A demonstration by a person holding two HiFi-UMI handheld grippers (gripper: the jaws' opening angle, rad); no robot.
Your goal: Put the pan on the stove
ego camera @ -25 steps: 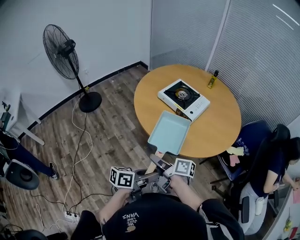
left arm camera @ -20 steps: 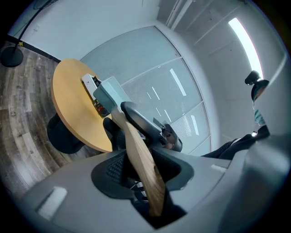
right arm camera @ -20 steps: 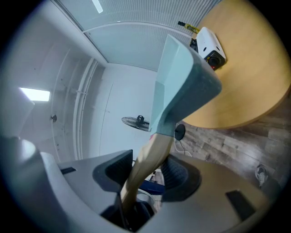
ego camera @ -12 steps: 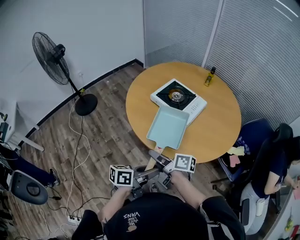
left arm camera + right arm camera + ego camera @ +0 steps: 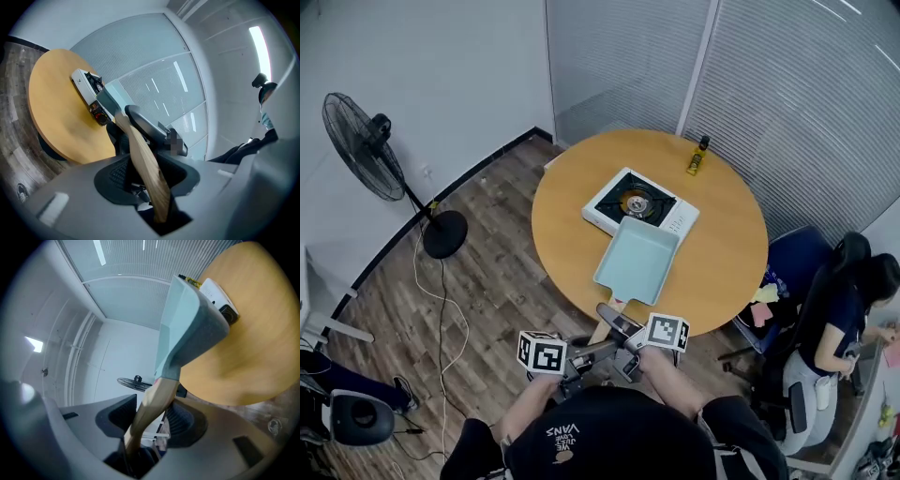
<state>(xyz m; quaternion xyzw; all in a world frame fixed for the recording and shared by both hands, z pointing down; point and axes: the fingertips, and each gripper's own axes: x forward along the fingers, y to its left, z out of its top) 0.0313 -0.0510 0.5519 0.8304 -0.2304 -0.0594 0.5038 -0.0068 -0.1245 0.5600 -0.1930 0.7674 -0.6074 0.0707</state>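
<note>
Head view shows us gripping a pale blue rectangular pan point(image 5: 637, 261) by its wooden handle point(image 5: 602, 330) with both tools: the left gripper point(image 5: 592, 351) takes the handle nearer to us and the right gripper point(image 5: 622, 330) takes it closer to the pan's body. In the left gripper view the left fingers point(image 5: 112, 176) are pinched on the handle, which runs up between them. In the right gripper view the right fingers point(image 5: 187, 423) are likewise clamped on the same handle. That view shows the pan's dark grey underside raised above the round wooden surface point(image 5: 722, 253). The pan hangs over the near part of that surface, and from above its far edge meets the near edge of the white portable stove point(image 5: 639, 203); it does not cover the burner point(image 5: 635, 200). We cannot tell whether pan and stove touch. A small bottle point(image 5: 697, 157) with a yellow label stands beyond the stove, apart from it; its print is too small for us to read. The stove's front panel carries a reddish mark that we cannot read either. The only legible writing is "VANS", upside down on the black garment point(image 5: 609, 436) at the bottom of the head view, with a smaller line beside it that we cannot make out. A standing fan point(image 5: 366, 150) is at the left on the wooden floor point(image 5: 487, 281), and a seated person point(image 5: 848, 319) is at the right, next to a blue chair point(image 5: 797, 267).
</note>
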